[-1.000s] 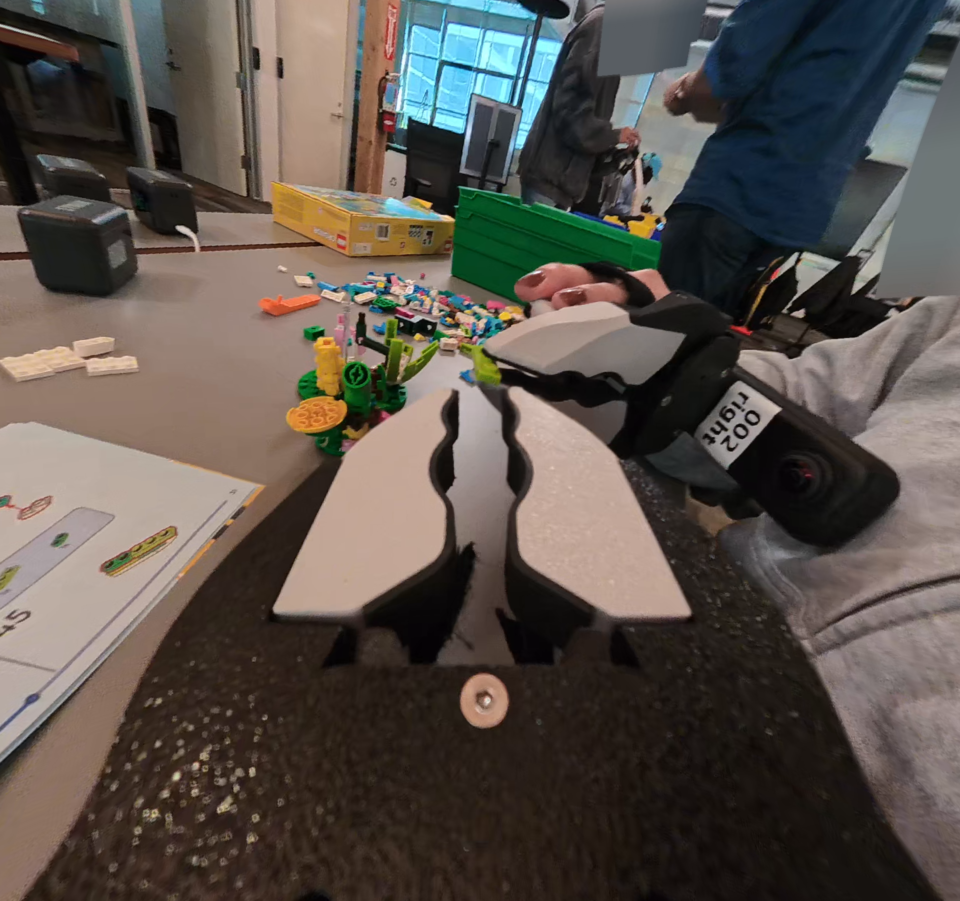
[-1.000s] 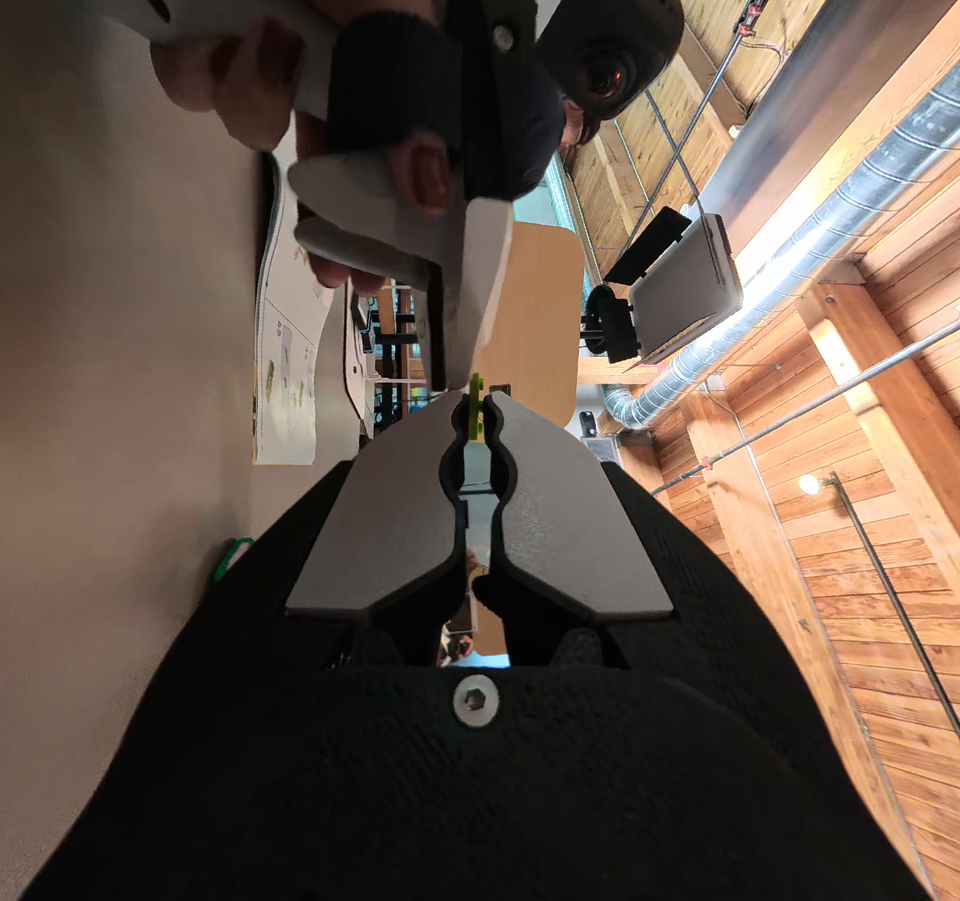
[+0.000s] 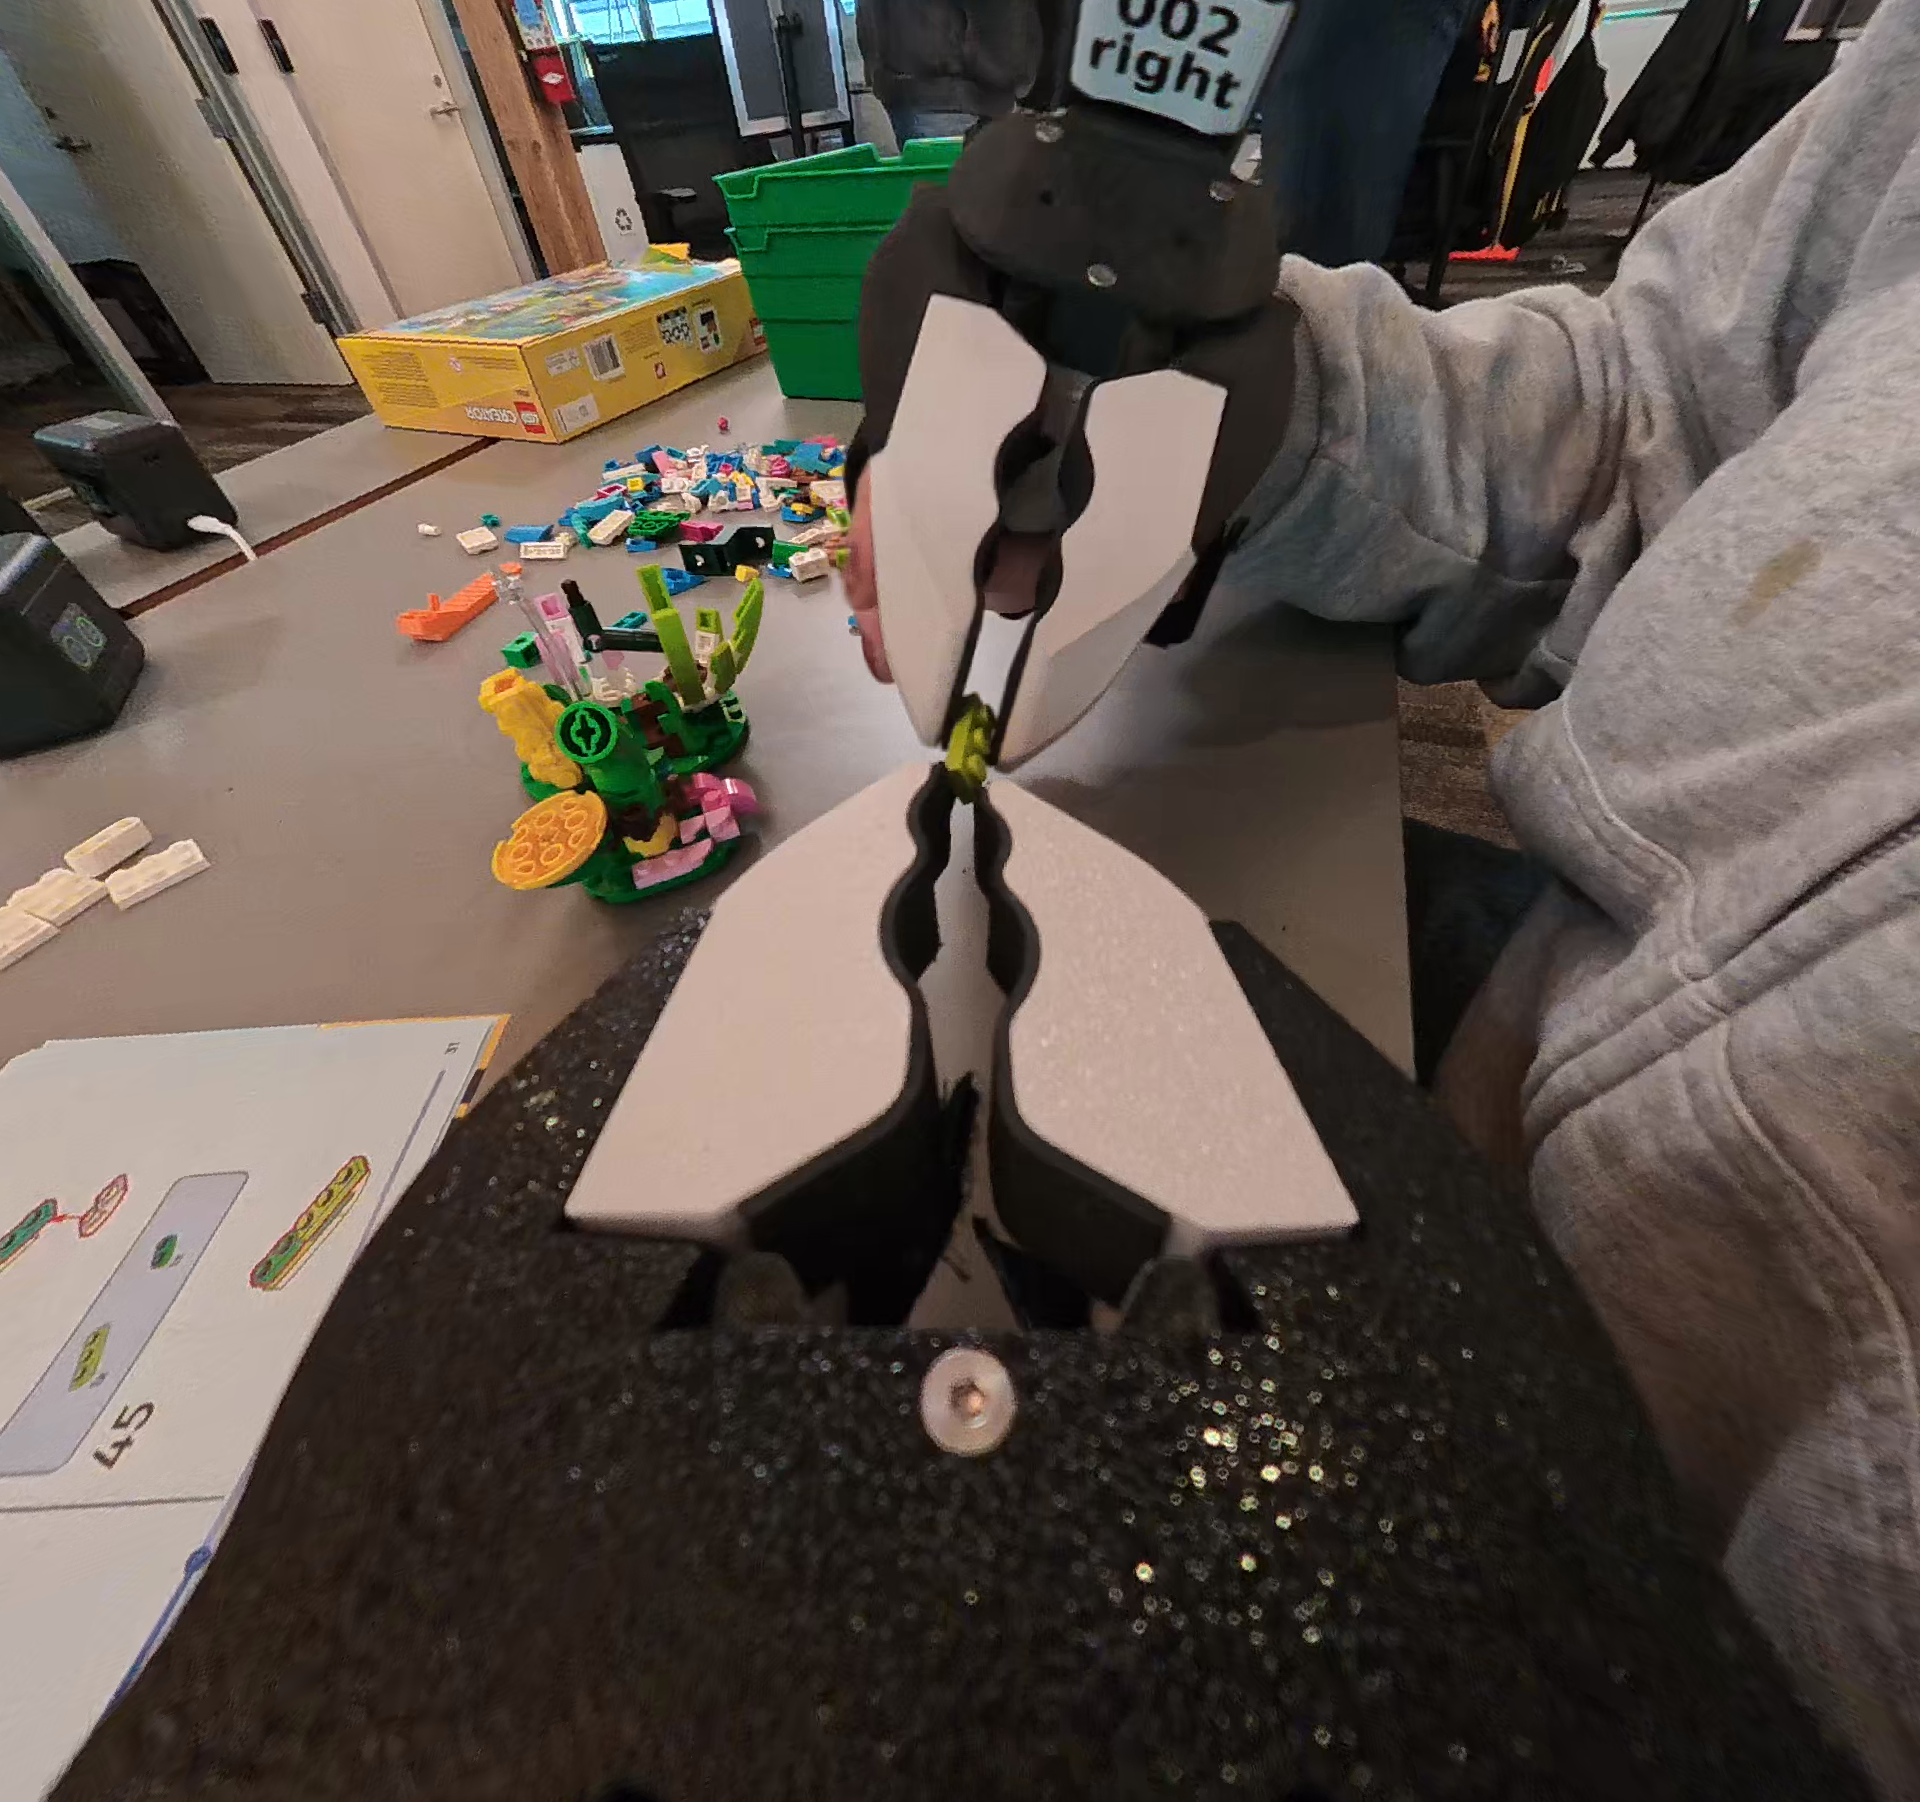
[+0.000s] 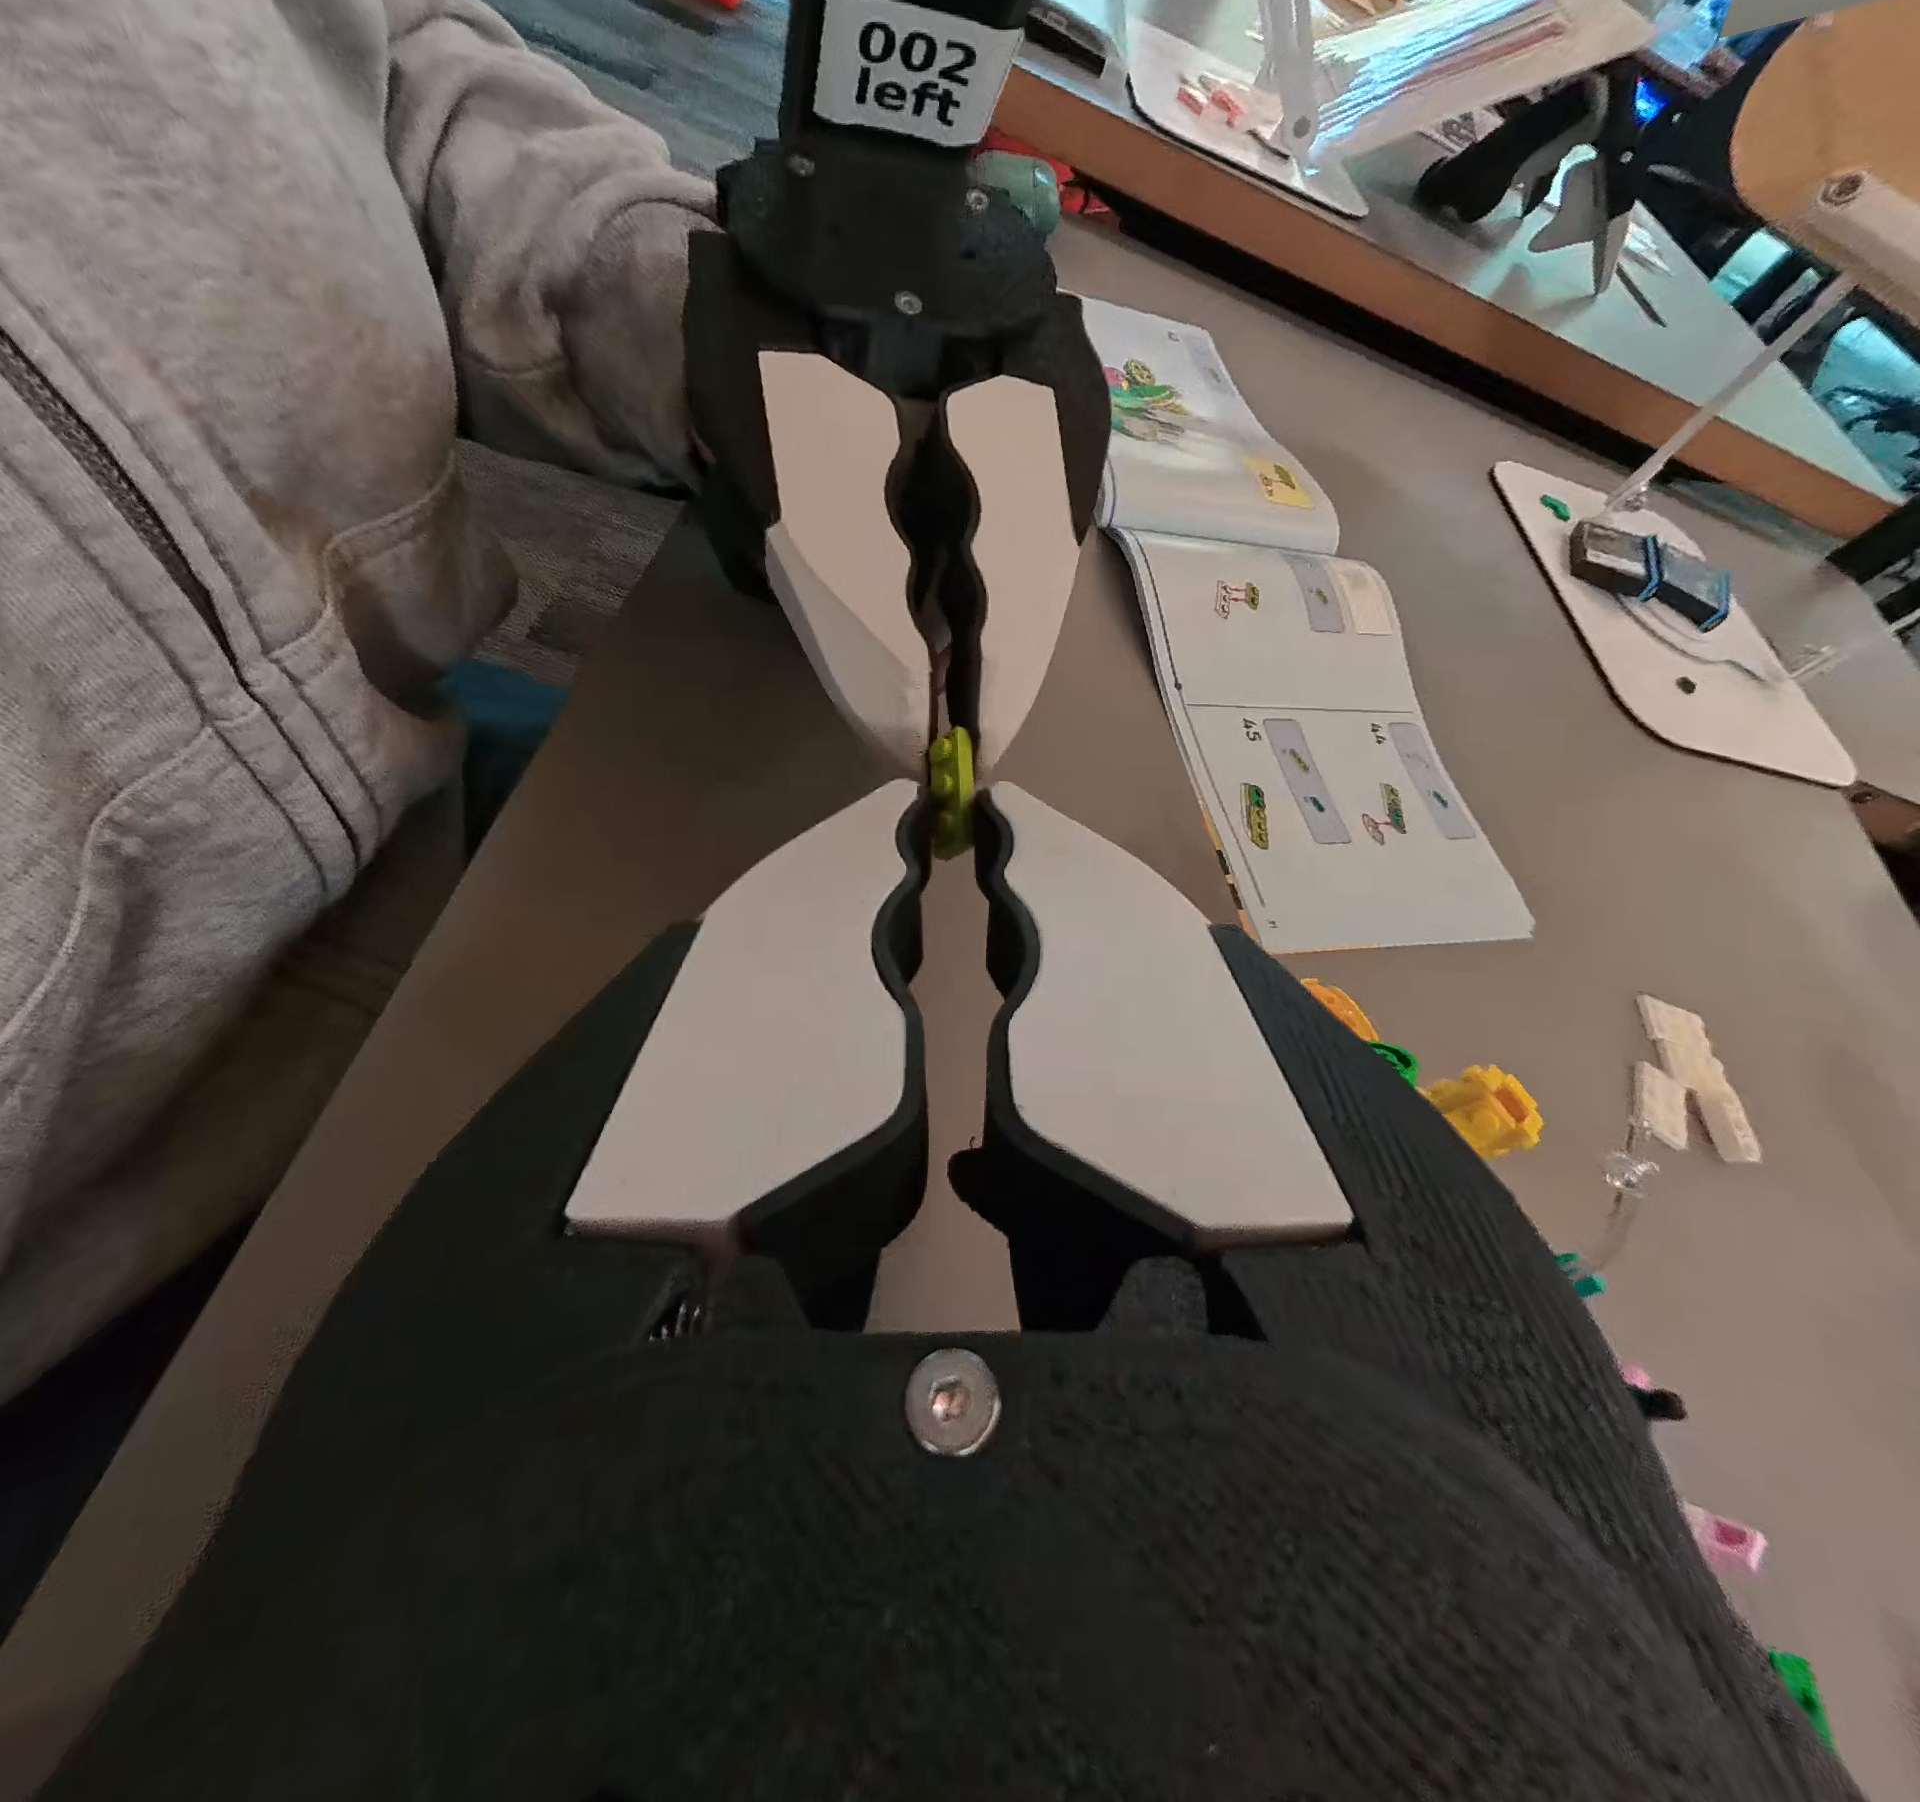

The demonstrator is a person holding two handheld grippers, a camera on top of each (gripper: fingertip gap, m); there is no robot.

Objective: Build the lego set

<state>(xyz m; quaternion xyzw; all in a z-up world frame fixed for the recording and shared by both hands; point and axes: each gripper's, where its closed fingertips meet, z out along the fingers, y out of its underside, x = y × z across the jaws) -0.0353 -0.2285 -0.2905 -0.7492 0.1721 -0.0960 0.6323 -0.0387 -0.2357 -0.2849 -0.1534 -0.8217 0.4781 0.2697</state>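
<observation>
We see the grey table (image 3: 312, 796) under everything, and a second ago our right gripper (image 3: 971, 734) lay on its side across the left wrist view; now it stands tip to tip with our left gripper (image 3: 961, 796). The right wrist view, which earlier looked sideways at a wooden ceiling, now looks down at the table, the instruction booklet (image 4: 1340, 744) and the grey sleeve (image 4: 208, 505).

The stacked green bins (image 3: 821, 266) at the far edge are partly covered by the right gripper, and we cannot see inside them. The yellow box (image 3: 551, 360) lies flat beside them with its contents hidden. The loose brick pile (image 3: 707, 505) is too small to sort piece by piece. The half-built flower model (image 3: 623, 765) sits left of the grippers; in the right wrist view it is mostly cut off behind the gripper body.

The lime green piece (image 4: 951, 791) is held in the air above the table's near edge. Both pairs of jaws are pressed in on it, one pinching each end.
</observation>
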